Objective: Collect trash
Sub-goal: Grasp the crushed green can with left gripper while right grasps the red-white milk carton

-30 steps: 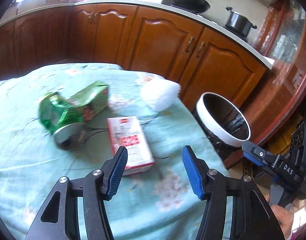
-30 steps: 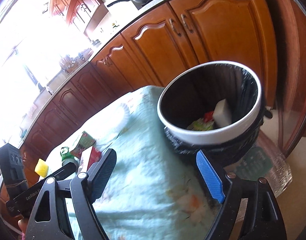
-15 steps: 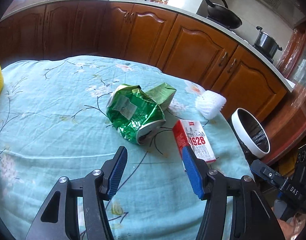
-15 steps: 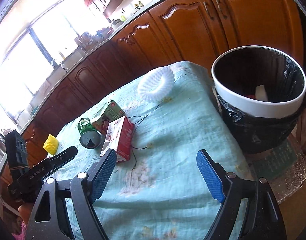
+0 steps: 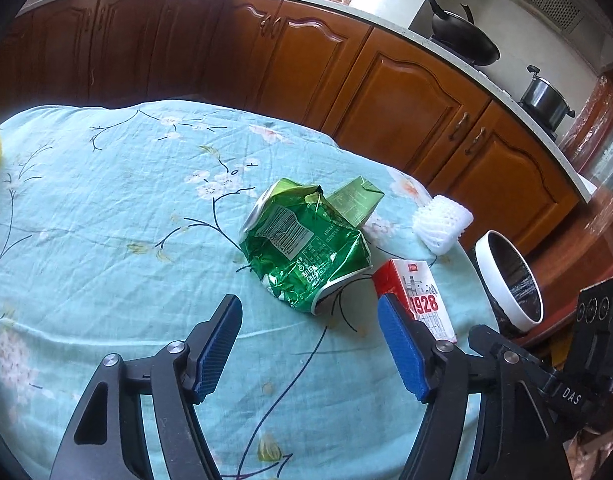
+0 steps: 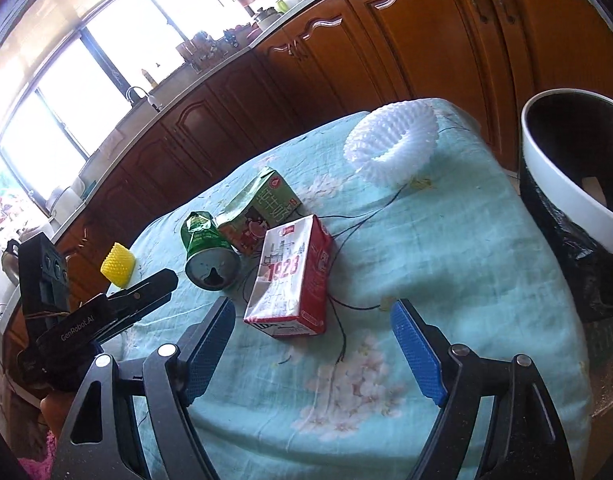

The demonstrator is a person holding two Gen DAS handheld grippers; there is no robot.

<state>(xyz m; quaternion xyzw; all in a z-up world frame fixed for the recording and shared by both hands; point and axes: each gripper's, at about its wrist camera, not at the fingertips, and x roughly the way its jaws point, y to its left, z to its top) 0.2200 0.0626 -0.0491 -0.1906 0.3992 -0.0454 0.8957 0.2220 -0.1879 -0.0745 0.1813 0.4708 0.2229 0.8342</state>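
Left wrist view shows our left gripper [image 5: 308, 344] empty, its jaws opening, aimed at the crushed green aluminium can [image 5: 304, 248] lying on the teal floral tablecloth [image 5: 106, 220]. Our right gripper [image 6: 312, 344] is empty too, jaws closing slightly, facing the red-and-white milk carton [image 6: 292, 276].

The trash lies clustered: can, carton and the green drink carton [image 6: 262, 208] sit against one another, so we judge that a grab at one could knock its neighbour. The white foam fruit net [image 6: 390, 140] rests near the table edge by the white-rimmed, black-lined bin [image 6: 566, 184] and might roll off. Loose cloth may bunch between the pads.

Readable: "1928" on the carton, "GenRobot.AI" and "DAS" on the grippers.
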